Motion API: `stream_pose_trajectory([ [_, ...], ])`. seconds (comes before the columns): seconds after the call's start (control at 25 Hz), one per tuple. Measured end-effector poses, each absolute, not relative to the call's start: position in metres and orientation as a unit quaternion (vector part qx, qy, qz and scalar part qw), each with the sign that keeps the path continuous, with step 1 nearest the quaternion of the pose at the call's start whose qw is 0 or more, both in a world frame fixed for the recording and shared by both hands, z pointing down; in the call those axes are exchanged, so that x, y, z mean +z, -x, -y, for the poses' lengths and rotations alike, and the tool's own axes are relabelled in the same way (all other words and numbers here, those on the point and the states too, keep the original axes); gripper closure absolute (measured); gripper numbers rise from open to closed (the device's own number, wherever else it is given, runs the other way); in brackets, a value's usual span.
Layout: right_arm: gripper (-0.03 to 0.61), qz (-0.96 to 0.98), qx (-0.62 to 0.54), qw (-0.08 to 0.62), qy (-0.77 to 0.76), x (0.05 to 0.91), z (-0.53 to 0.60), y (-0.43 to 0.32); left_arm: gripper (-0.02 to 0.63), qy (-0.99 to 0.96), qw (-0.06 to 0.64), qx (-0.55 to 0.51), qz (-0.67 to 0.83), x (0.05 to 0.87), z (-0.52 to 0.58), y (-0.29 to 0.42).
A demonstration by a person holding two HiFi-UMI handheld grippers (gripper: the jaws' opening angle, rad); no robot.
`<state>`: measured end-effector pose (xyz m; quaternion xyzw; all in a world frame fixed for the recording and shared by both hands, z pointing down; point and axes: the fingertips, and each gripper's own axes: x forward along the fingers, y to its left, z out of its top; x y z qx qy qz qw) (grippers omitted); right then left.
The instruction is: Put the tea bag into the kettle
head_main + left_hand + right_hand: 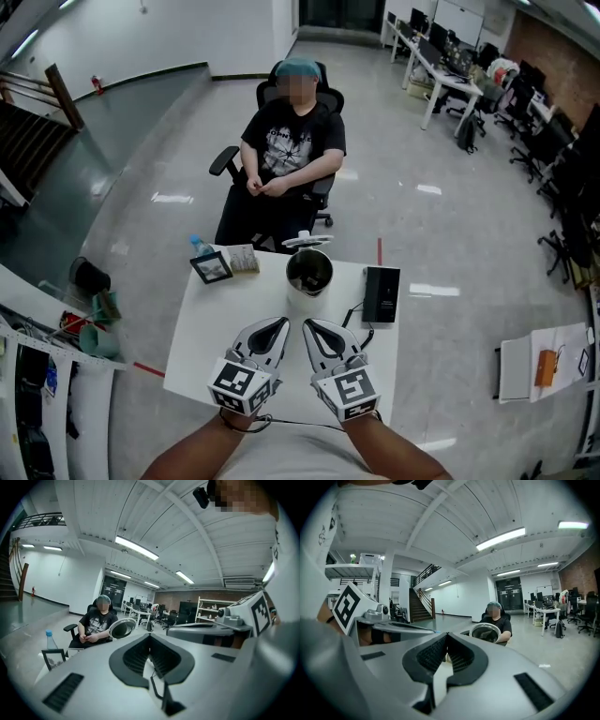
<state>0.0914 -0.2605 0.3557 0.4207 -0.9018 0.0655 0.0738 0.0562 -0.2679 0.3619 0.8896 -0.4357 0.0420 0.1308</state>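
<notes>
The steel kettle [309, 272] stands open at the far middle of the white table [206, 347], its lid [307, 241] tipped back. That round shiny lid [123, 628] also shows ahead of the left jaws, and the same lid [485, 632] ahead of the right ones. My left gripper [279, 328] and right gripper [311, 328] hover side by side over the near half of the table, pointing at the kettle. Both are shut, tips meeting, left gripper [150, 637] and right gripper [446, 636], with nothing seen between the pads. I cannot make out a tea bag.
A small framed picture [212, 267], a paper packet [242, 259] and a water bottle [199, 246] sit at the table's far left. A black device [382, 293] with a cable lies at the far right. A person in a chair [289, 141] sits beyond the table.
</notes>
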Motion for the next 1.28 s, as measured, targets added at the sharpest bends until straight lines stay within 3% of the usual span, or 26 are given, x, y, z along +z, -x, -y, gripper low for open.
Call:
stream_pose_trajectory([
  [1.28,0.566,0.881,0.063,0.048,-0.467,0.346,-0.032,0.021,0.604,-0.912,0.125,0.017,0.389,0.346,-0.024,0.06],
])
